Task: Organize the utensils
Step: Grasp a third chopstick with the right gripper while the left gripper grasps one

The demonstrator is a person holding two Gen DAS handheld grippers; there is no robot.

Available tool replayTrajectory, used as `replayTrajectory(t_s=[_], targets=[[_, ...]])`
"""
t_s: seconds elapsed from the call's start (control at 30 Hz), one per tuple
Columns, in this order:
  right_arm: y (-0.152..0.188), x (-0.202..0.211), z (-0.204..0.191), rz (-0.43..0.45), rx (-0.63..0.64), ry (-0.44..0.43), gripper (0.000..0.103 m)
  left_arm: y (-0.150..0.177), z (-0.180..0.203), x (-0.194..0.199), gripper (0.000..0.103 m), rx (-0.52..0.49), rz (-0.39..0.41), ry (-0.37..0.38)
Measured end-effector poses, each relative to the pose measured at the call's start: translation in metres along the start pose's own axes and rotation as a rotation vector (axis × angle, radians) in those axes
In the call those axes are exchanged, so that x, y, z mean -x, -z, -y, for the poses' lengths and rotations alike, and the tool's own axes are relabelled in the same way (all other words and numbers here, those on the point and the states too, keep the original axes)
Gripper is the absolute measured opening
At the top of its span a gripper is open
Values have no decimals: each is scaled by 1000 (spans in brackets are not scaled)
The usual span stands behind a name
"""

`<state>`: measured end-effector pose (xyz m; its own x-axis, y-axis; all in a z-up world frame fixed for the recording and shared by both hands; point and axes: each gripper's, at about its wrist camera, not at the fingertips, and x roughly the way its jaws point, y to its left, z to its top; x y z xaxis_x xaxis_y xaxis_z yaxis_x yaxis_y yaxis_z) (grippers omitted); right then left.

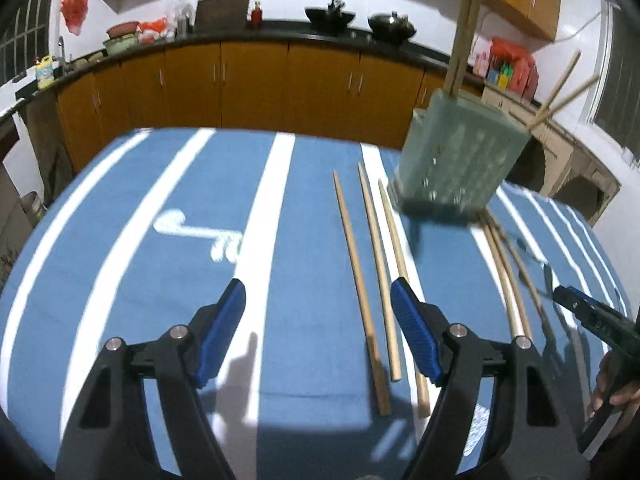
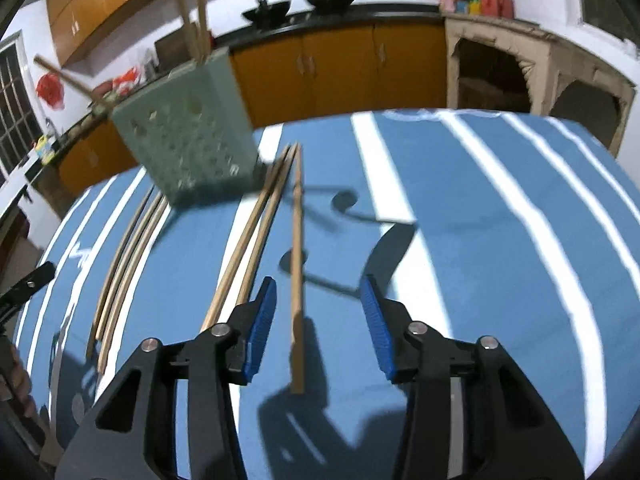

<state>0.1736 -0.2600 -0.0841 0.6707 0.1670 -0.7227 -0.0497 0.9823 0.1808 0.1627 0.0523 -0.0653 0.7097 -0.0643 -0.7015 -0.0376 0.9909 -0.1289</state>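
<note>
Matt wooden chopsticks (image 1: 360,276) lie on striped cloth (image 1: 140,240); the perforated holder (image 1: 460,152) looks plastic.

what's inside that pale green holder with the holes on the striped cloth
Four wooden chopsticks stick out of the pale green perforated plastic holder: two upright, two leaning over its rim. Their lower ends are hidden behind its blurred walls, as is anything else inside.

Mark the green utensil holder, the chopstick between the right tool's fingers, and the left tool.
green utensil holder (image 2: 188,148), right wrist view, perforated side wall
chopstick (image 2: 297,280), right wrist view, mid shaft
left tool (image 1: 318,306), left wrist view, between fingertips
</note>
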Motion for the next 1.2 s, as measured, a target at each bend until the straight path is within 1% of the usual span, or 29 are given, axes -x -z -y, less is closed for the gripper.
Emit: replayTrajectory(t_s=[0.07,0.17,0.23,0.27,0.3,0.33,0.37,0.4,0.53,0.6,0.77,0.8,0.83,0.87,0.9,0.93,0.97,1.07,1.2], targets=[[2,-4,-3,-14,16,20,36,4,5,-6,73,-12,-22,5],[7,-14,-4,-44,23,34,33,7,15,-14,73,-42,-51,13],[8,-15,-7,-40,50,62,28,7,21,-19,70,-58,-63,14],[10,-14,-7,-36,64,77,22,8,23,-21,70,-62,-71,16],[10,-14,-8,-32,74,95,19,9,25,-23,68,-65,-79,15],[10,-14,-6,-29,73,100,12,9,26,-25,66,-65,-83,12],[10,-13,-4,-29,63,99,9,9,27,-28,64,-65,-92,8],[9,-13,-2,-30,54,94,9,9,28,-31,60,-65,-101,6],[7,-11,14,-17,-7,150,8,9,29,-38,47,-64,-126,-6],[5,-11,22,-16,-38,150,8,8,29,-41,44,-61,-131,-6],[4,-12,21,-17,-26,159,8,5,37,-49,38,-81,-147,-14],[4,-13,20,-17,-25,157,8,5,38,-50,35,-91,-143,-24],[5,-13,19,-16,-22,156,8,5,40,-51,26,-102,-143,-31],[5,-13,18,-16,-15,158,8,5,42,-52,21,-119,-141,-48],[4,-14,17,-16,-9,160,8,4,43,-53,11,-127,-139,-60],[4,-14,18,-16,-9,160,8,4,41,-54,8,-126,-140,-62],[3,-15,20,-15,-15,163,8,2,37,-55,8,-114,-140,-61],[1,-14,29,-9,-43,183,8,-4,19,-56,8,-77,-132,-96],[-1,-14,41,-5,-71,197,8,-8,2,-55,9,-58,-128,-99]])
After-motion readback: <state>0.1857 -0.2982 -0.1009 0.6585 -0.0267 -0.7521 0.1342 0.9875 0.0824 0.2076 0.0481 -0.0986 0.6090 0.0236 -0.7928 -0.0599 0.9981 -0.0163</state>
